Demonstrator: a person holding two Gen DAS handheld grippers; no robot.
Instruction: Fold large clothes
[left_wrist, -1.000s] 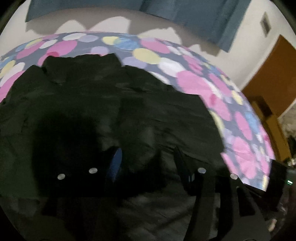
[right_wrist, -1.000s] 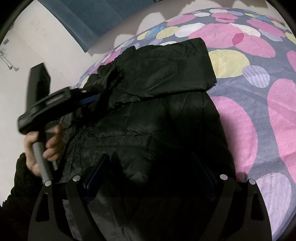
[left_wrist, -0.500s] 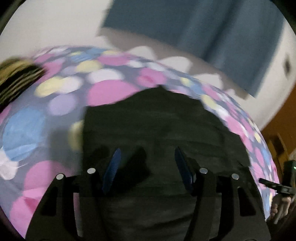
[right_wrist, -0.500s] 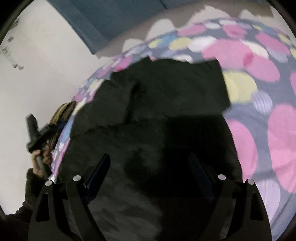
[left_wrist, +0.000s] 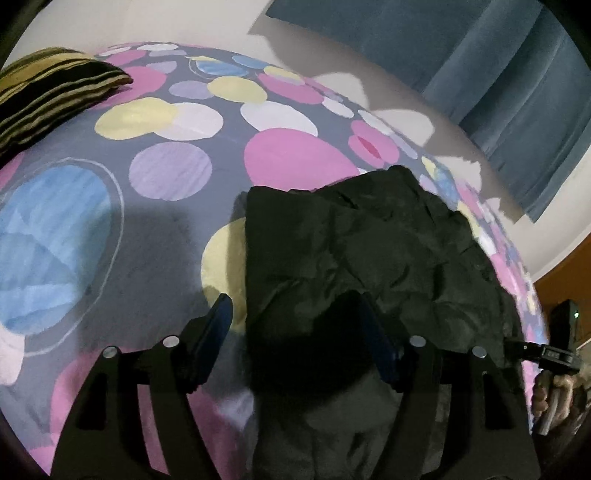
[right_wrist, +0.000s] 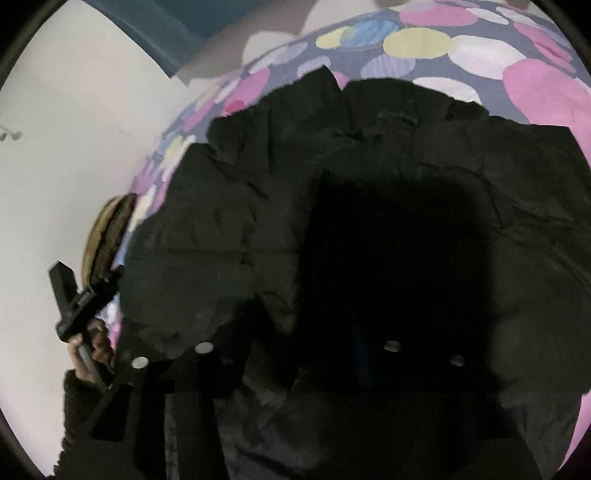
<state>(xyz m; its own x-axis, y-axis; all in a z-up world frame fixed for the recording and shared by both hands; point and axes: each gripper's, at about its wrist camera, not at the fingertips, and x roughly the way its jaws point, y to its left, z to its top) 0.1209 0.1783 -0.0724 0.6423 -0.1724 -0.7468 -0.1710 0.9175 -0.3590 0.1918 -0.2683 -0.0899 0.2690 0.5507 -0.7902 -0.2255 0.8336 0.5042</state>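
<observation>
A black puffer jacket (left_wrist: 369, 258) lies on a bed with a dotted cover (left_wrist: 166, 166). It also fills the right wrist view (right_wrist: 369, 184). My left gripper (left_wrist: 295, 325) is open, its fingers straddling the jacket's near left edge. In the right wrist view my right gripper (right_wrist: 303, 354) sits low over the jacket in deep shadow; its fingers are too dark to read. The other hand-held gripper shows at the right edge of the left wrist view (left_wrist: 557, 354) and at the left of the right wrist view (right_wrist: 74, 302).
A striped brown pillow (left_wrist: 48, 96) lies at the bed's far left corner. Blue curtains (left_wrist: 480, 55) hang on the white wall behind. A brown door (left_wrist: 565, 291) stands at the right.
Both grippers have swung apart to opposite sides of the jacket. The left now looks along its left edge; the right has dropped low over the jacket's dark middle.
</observation>
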